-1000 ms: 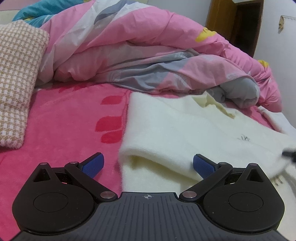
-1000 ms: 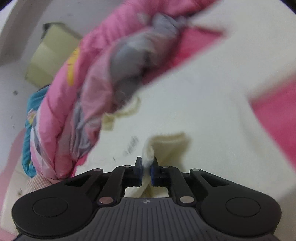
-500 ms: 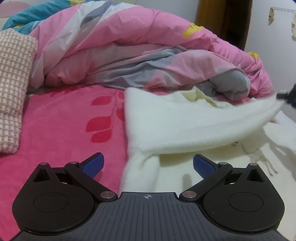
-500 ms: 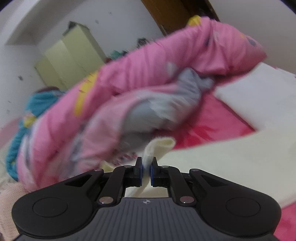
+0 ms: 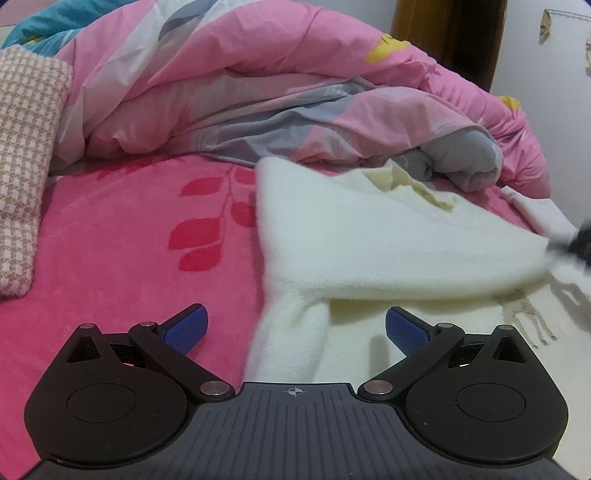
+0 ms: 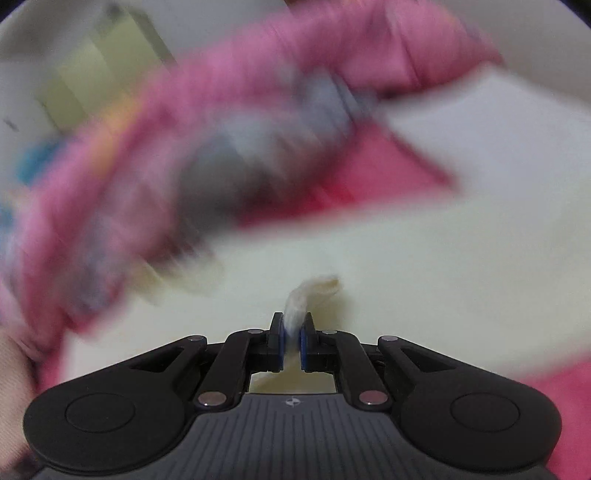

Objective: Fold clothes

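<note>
Cream sweater point(image 5: 369, 236) lies on pink sheet point(image 5: 110, 240), just below bunched quilt point(image 5: 258, 92). Right gripper point(image 6: 291, 332) clamped on thin sleeve tip; risk: fuzzy knit slips out mid-swing, fold lands crooked. Left gripper point(image 5: 295, 325) spread apart, straddling sweater's near edge, pinning nothing, so body may drag.

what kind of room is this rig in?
Most likely a bedroom, on a bed: a pink leaf-print sheet underfoot, a bunched pink and grey quilt behind, a checked pillow at the side, and a wooden door frame beyond.
</note>
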`<state>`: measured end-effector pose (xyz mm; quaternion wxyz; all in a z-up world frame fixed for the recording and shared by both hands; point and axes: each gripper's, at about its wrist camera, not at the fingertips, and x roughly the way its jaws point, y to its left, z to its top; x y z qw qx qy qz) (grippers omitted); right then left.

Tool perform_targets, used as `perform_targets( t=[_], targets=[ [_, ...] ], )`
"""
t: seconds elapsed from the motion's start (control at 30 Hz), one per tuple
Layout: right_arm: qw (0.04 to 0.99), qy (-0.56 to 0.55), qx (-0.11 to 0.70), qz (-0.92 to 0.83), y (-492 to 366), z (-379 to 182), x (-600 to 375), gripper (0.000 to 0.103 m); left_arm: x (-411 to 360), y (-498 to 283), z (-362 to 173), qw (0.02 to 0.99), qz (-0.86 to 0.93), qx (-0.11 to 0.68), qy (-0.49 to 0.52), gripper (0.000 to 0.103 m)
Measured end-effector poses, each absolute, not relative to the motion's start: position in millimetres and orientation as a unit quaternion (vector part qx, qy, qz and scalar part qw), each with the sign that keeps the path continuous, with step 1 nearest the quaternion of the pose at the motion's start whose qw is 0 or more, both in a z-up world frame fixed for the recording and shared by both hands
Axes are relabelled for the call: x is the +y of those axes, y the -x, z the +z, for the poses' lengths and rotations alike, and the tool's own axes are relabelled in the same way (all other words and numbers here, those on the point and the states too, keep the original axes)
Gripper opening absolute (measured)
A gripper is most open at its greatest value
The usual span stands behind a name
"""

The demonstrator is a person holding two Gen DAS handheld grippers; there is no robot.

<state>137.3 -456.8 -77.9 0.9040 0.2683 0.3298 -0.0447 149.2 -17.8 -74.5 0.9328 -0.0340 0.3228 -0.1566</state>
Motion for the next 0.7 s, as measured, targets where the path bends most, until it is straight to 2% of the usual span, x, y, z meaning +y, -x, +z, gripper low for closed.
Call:
perform_targets(
  t=[0.1,0.17,0.27,0.43,0.6,0.7],
  targets=[
    [0.893,-0.275,0.353,-0.051,-136,-93,-463,0.008,-18,-149,-75,0.932,-0.159,0.323,0.032,0.103],
    [0.895,-0.272,0.348,-0.061,-133,-86,-468,0.021,-18,-149,-75,0.932,-0.159,0.324,0.032,0.103],
    [0.904,-0.239,0.330,-0.129,-122,-73,-479,0.030,-18,-148,-74,0.932,-0.160,0.323,0.033,0.103],
    [0.926,-0.201,0.295,-0.123,-102,-50,-469,0.030,-15,-143,-68,0.937,-0.163,0.306,0.042,0.103],
    [0.959,-0.077,0.274,-0.014,-108,-31,-398,0.030,-6,-139,-49,0.949,-0.160,0.260,0.077,0.103],
    [0.963,-0.024,0.264,0.048,-117,-31,-360,0.028,-7,-153,-50,0.949,-0.129,0.277,0.072,0.103]
  ],
)
